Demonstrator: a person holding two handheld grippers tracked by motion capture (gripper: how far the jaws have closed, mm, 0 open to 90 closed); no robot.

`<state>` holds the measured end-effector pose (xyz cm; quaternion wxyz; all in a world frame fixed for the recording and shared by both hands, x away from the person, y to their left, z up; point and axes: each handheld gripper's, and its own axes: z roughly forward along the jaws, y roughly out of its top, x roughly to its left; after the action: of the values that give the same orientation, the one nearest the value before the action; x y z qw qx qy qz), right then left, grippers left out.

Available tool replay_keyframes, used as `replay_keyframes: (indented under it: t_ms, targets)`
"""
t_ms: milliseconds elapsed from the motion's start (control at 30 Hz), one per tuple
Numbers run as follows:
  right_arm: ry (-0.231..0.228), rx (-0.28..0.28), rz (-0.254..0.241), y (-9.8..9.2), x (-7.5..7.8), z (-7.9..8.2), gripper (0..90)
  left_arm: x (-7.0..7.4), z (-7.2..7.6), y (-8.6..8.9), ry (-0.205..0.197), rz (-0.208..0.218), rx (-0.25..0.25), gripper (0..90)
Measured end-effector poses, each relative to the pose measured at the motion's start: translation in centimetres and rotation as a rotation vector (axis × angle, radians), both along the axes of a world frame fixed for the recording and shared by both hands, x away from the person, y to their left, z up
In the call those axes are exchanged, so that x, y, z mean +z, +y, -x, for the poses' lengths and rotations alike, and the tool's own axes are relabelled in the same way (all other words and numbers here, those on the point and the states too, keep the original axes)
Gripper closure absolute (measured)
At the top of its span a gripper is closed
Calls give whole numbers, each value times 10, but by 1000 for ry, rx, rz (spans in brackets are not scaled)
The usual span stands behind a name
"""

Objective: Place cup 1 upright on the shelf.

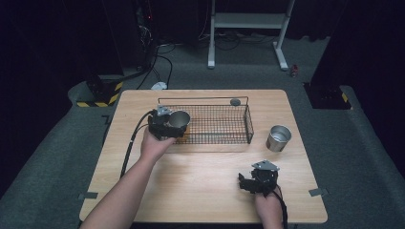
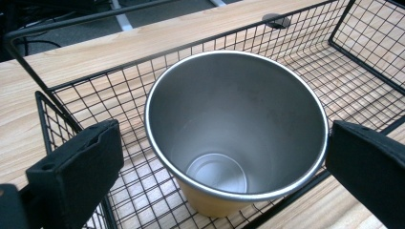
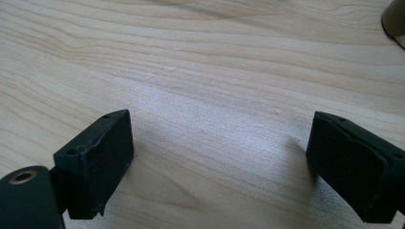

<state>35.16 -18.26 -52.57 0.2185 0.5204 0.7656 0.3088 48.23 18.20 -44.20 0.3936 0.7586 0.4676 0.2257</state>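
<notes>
Wooden table point(image 1: 200, 167) in a dark room, wire basket point(image 1: 219, 125) near its far edge.

Left gripper point(image 1: 167, 126) sits at the basket's left end, jaws spread wide and clear of a steel cup point(image 2: 236, 129) standing upright inside the basket. Right gripper point(image 1: 248, 182) rests released over bare wood; a second steel cup point(image 1: 278, 138) stands outside, just right of the basket.

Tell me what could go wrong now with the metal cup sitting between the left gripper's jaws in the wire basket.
The left gripper has its jaws spread, one gapped from the cup, so the tapered cup could tip when they move. It stands by the wire basket wall, where the jaws might snag the mesh. The second cup stands loose near the table edge, close to the right gripper, which might knock it.
</notes>
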Motion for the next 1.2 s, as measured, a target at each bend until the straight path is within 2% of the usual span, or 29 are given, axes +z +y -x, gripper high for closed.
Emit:
replay_keyframes:
  t_ms: [533,633,967,1200]
  targets:
    - [0,0,0,0,0,0,88,0,15,16,-26,-10,4,0]
    - [0,0,0,0,0,0,88,-2,20,19,-29,1,1,0]
    - [0,0,0,0,0,0,88,-4,37,28,-23,14,-20,0]
    - [1,1,0,0,0,0,88,-13,52,38,-5,20,-32,0]
